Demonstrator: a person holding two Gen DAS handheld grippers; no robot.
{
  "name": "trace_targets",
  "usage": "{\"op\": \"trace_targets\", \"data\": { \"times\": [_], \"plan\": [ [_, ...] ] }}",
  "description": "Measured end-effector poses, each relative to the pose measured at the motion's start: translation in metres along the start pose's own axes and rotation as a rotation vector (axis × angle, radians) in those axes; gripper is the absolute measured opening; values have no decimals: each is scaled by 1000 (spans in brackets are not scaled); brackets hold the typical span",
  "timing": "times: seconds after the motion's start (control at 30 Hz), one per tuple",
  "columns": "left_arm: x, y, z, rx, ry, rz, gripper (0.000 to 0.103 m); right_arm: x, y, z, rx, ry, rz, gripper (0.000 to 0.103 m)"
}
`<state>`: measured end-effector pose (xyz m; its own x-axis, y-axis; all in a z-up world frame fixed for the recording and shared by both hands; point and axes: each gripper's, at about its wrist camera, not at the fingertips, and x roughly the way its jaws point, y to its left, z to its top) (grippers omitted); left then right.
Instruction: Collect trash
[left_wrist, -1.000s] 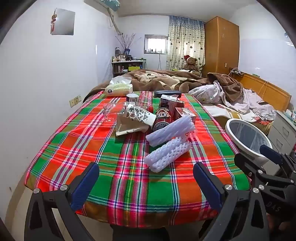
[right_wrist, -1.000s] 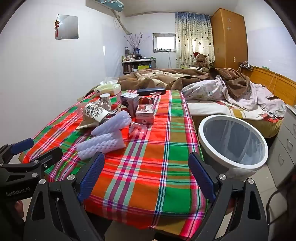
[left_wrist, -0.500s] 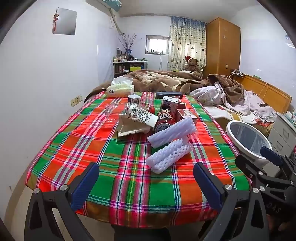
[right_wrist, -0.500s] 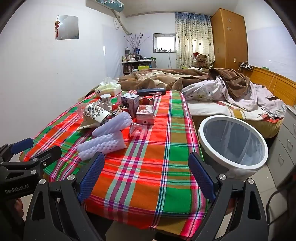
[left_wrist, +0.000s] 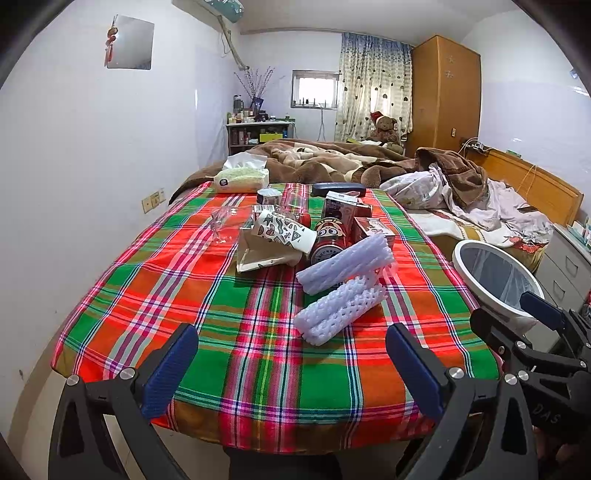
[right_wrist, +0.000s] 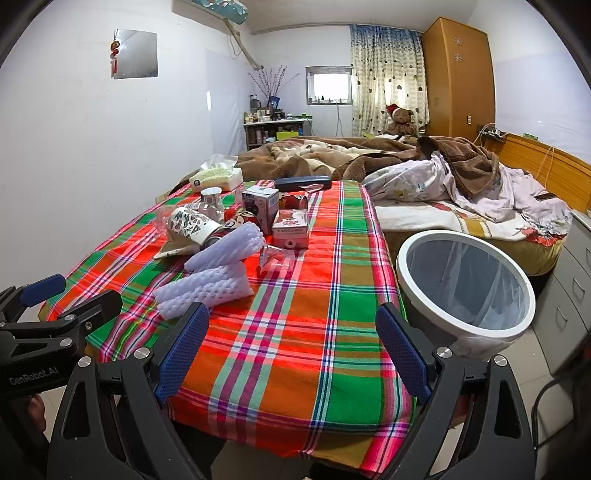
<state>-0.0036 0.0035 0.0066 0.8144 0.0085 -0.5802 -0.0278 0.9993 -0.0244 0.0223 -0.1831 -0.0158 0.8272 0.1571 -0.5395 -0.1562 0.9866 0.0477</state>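
The lined bin (right_wrist: 466, 322) beside the table (right_wrist: 295, 343) looks empty. Foam sleeves (left_wrist: 341, 286) and cartons (right_wrist: 291, 228) lie on the cloth. Left gripper (left_wrist: 291, 363) and right gripper (right_wrist: 291, 345) gape wide, empty; nothing has shifted since earlier.

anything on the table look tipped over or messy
Yes. The patterned paper cup lies on its side across a flattened paper bag, and a red can is tipped over beside it. Two white foam sleeves sprawl loose on the plaid tablecloth.
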Motion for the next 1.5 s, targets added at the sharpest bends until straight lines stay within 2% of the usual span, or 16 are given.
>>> {"op": "trace_targets", "data": {
  "times": [1.5],
  "plan": [
    [1,0,0,6,-7,3,103,-1,-1,1,1,-5,-3,93]
  ]
}}
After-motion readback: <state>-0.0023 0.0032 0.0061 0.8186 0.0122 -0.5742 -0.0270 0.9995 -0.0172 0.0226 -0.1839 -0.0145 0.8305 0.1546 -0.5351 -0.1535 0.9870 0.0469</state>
